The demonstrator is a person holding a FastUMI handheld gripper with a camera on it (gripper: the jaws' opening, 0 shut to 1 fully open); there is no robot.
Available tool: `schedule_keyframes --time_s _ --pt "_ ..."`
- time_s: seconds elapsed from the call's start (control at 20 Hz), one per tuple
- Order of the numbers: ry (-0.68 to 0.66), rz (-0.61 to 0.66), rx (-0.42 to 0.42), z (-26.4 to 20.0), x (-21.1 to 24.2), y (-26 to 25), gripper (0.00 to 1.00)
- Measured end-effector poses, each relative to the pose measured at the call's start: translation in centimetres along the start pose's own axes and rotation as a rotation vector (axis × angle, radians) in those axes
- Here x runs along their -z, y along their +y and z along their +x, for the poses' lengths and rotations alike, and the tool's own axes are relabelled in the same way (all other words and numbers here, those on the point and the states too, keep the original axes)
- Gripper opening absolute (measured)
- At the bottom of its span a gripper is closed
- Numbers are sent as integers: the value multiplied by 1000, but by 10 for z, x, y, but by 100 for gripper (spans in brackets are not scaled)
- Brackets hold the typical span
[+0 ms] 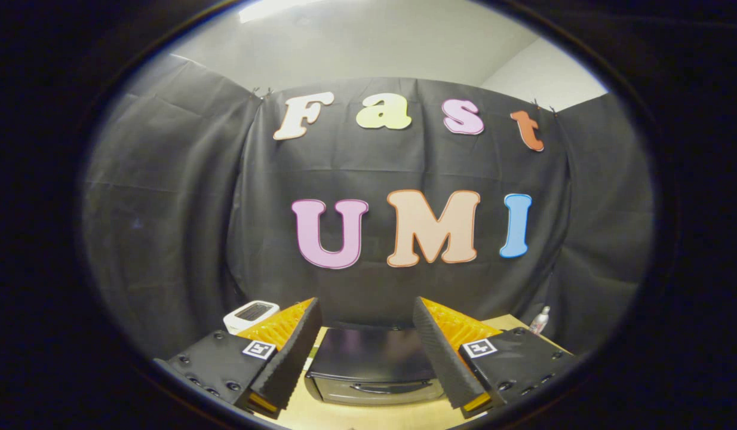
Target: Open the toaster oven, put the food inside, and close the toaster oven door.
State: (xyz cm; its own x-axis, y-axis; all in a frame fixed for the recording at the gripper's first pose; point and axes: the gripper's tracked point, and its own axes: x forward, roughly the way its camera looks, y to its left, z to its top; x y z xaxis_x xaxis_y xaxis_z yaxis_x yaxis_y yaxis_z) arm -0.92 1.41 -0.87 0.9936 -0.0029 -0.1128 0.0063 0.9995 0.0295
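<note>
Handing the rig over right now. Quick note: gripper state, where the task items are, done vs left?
Gripper: open, nothing between its fingers, held above the wooden table.
Toaster oven: on the table just ahead of the fingers and between them, door shut, handle facing the gripper.
Food: can't place it from this view.
Also there: a small white device beyond the left finger, a small bottle at the table's far right.
Done: nothing yet.
Left: open the door, load the food, close the door.
</note>
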Motion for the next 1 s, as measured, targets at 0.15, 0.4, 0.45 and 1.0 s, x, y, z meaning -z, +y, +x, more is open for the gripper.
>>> schedule_keyframes --time_s 0.15,0.4,0.45,1.0 --pt "37 -26 27 0 10 -4 97" --pt "99 -82 74 -4 30 -13 98" --pt "110 -84 77 -5 33 -14 98" --pt "101 -70 112 -5 73 -24 98"
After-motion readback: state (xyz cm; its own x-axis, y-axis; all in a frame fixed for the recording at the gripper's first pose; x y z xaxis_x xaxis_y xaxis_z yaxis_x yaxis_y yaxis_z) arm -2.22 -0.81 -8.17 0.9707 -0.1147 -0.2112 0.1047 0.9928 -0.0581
